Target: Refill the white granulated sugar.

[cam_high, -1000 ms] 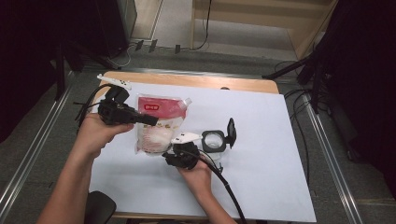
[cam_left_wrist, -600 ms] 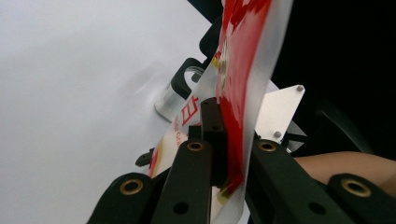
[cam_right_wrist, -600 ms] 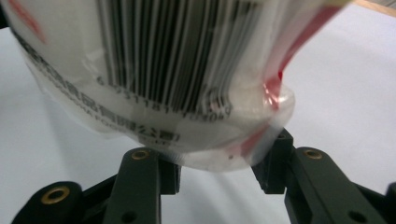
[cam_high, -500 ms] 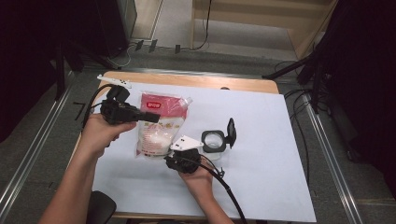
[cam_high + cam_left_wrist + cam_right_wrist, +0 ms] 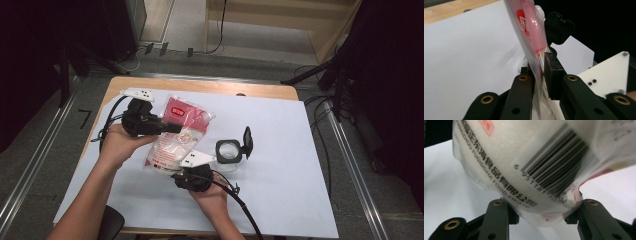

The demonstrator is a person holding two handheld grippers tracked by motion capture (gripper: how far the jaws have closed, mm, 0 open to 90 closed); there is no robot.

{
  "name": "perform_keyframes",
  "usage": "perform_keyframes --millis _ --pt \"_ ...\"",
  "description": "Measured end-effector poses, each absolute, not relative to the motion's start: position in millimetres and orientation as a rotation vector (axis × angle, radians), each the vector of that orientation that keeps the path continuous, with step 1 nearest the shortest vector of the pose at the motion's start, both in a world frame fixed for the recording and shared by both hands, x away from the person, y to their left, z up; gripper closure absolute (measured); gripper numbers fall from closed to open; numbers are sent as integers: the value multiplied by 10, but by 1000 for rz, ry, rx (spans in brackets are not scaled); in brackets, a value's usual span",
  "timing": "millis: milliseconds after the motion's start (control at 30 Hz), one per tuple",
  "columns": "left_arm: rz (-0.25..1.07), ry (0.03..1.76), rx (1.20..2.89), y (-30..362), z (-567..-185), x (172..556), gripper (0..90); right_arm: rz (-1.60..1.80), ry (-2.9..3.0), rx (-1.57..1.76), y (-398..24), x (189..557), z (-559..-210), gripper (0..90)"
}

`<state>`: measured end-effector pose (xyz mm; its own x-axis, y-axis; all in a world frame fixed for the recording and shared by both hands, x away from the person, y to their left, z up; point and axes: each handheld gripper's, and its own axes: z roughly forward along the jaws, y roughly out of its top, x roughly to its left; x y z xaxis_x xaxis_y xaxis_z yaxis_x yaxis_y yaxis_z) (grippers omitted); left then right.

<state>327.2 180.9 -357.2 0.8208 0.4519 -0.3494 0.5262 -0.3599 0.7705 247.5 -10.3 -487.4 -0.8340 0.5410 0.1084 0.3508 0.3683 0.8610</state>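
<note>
The bag (image 5: 177,135) of white grains, clear plastic with a pink-red top, hangs tilted above the white sheet (image 5: 280,150) that covers the table (image 5: 220,86), held at both ends. The left gripper (image 5: 172,127) comes in from the bag's left; its fingers (image 5: 552,72) are clamped on the thin flat film near the pink top, with the jaws having just eased slightly apart yet still pressing the plastic in the left gripper view. The right gripper (image 5: 187,172) sits below the bag's lower end, and its fingers (image 5: 499,217) are closed on the bulging bottom corner beside the barcode. Just to the right of the bag, a clear jar (image 5: 227,152) stands on the sheet with its black flip lid (image 5: 247,141) open and upright.
</note>
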Motion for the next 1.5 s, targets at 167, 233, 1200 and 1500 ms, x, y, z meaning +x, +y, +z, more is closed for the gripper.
perform_keyframes --millis 167,233,1200,1500 --pt "-119 735 1966 1782 -3629 3290 834 1513 2437 847 -128 2490 -4854 581" --pt "-125 745 1957 1770 -3658 3300 835 1524 2438 863 -137 2497 -4851 582" --pt "-197 813 1944 1507 -3743 3245 883 1555 2454 966 -99 2437 -4833 566" --pt "-249 826 1933 1453 -3733 3223 900 1562 2423 1004 -70 2390 -4836 528"
